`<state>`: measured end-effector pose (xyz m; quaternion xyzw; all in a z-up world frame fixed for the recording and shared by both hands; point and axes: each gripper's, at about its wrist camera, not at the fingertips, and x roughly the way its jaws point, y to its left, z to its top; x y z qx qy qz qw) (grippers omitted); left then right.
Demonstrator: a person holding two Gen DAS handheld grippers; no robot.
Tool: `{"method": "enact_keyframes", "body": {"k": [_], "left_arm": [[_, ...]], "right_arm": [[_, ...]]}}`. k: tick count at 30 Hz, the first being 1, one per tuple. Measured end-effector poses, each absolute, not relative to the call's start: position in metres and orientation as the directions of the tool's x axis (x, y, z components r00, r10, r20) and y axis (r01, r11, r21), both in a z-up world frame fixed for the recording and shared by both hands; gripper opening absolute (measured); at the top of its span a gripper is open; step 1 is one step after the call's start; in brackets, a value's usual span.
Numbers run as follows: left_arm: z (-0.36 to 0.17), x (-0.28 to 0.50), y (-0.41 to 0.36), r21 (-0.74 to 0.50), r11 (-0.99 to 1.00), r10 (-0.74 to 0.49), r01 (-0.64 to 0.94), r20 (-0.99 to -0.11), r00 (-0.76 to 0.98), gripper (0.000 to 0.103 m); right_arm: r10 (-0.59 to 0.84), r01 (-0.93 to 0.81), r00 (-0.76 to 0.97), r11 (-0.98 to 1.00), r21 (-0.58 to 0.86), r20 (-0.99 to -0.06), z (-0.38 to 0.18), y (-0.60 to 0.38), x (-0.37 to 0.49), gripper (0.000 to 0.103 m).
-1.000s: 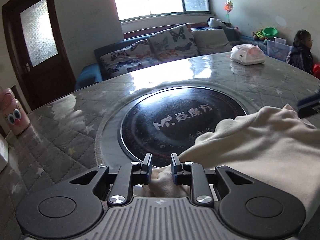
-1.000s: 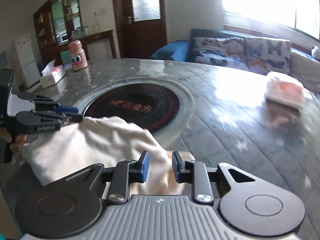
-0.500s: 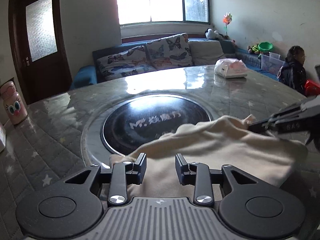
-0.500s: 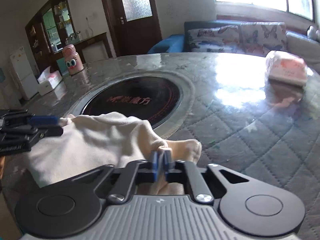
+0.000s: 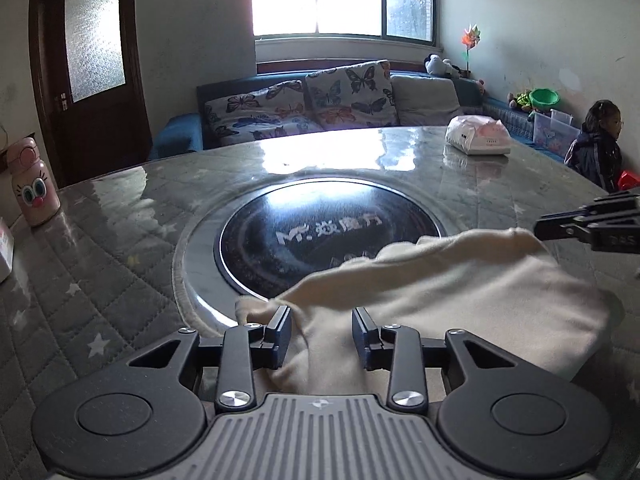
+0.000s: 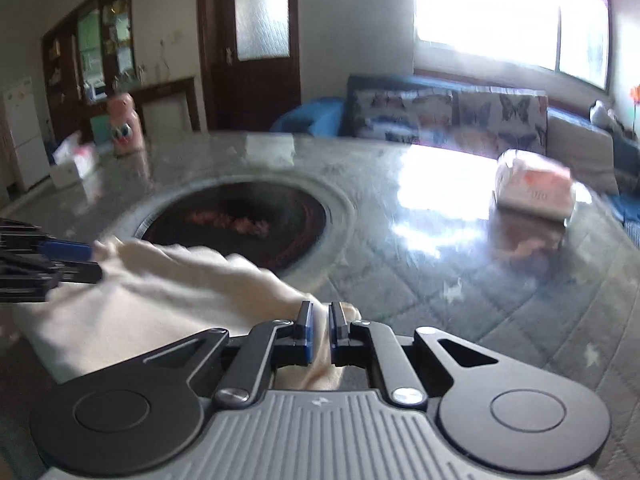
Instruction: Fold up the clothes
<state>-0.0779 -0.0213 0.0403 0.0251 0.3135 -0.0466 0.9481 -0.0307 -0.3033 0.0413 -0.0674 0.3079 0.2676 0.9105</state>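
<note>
Pinching a fold of the cream garment (image 6: 168,292), the right gripper (image 6: 319,326) has its jaws nearly together with cloth squeezed between the blue pads. Over on the other side the left gripper (image 5: 322,332) is spread wide, cloth bunched between its fingers but neither pad really pressing on it. That garment (image 5: 448,300) lies on the round table (image 5: 120,240), near edge hanging toward the camera, far edge lapping over the rim of the black glass cooktop (image 5: 320,236) set in the middle. In the left view the right gripper's tip (image 5: 580,228) sits right at the garment's far right corner; in the right view the left gripper's blue tip (image 6: 72,250) touches the opposite end, though that frame is pretty blurry. Outward from there it's mostly bare quilted-look tabletop. A tissue pack (image 5: 478,140) sits well away near the far edge, a pink bottle (image 5: 34,182) off at the left edge.
</note>
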Motion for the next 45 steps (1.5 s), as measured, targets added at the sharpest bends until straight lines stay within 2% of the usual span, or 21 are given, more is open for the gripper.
{"method": "enact_keyframes", "body": {"k": [5, 8, 10, 12, 17, 28, 32, 38, 41, 45], "left_arm": [[0.036, -0.058, -0.023, -0.006, 0.994, -0.092, 0.111, -0.606, 0.79, 0.036], [0.028, -0.046, -0.021, -0.001, 0.995, -0.079, 0.101, -0.627, 0.775, 0.036], [0.022, -0.04, -0.015, 0.006, 0.997, -0.057, 0.079, -0.642, 0.765, 0.035], [0.025, -0.038, -0.012, -0.011, 0.997, -0.068, 0.079, -0.64, 0.766, 0.035], [0.035, -0.034, -0.023, -0.011, 0.993, -0.096, 0.113, -0.62, 0.779, 0.035], [0.022, -0.016, -0.029, -0.007, 0.993, -0.095, 0.12, -0.663, 0.742, 0.037], [0.022, -0.016, -0.03, -0.004, 0.993, -0.092, 0.12, -0.664, 0.742, 0.038], [0.026, -0.018, -0.031, 0.002, 0.994, -0.081, 0.111, -0.667, 0.74, 0.039], [0.03, -0.023, -0.033, 0.013, 0.993, -0.077, 0.114, -0.662, 0.746, 0.039], [0.037, -0.037, -0.039, 0.023, 0.992, -0.08, 0.124, -0.646, 0.759, 0.04]], "right_arm": [[0.539, -0.615, 0.598, 0.783, 0.091, -0.594, 0.045, -0.3, -0.052, 0.008], [0.513, -0.607, 0.574, 0.79, 0.089, -0.638, 0.028, -0.297, -0.05, 0.007], [0.523, -0.607, 0.57, 0.788, 0.104, -0.633, 0.03, -0.299, -0.048, 0.006], [0.526, -0.62, 0.583, 0.781, 0.079, -0.62, 0.041, -0.295, -0.045, 0.01], [0.561, -0.657, 0.565, 0.749, 0.081, -0.605, 0.053, -0.269, -0.018, 0.011], [0.525, -0.633, 0.503, 0.765, 0.121, -0.686, 0.026, -0.231, 0.018, 0.011], [0.538, -0.658, 0.506, 0.747, 0.102, -0.674, 0.033, -0.223, 0.012, 0.024], [0.519, -0.668, 0.498, 0.741, 0.075, -0.695, 0.029, -0.213, 0.013, 0.025], [0.532, -0.678, 0.516, 0.733, 0.06, -0.671, 0.04, -0.216, 0.001, 0.034], [0.56, -0.708, 0.507, 0.704, 0.055, -0.656, 0.049, -0.219, -0.019, 0.038]]}}
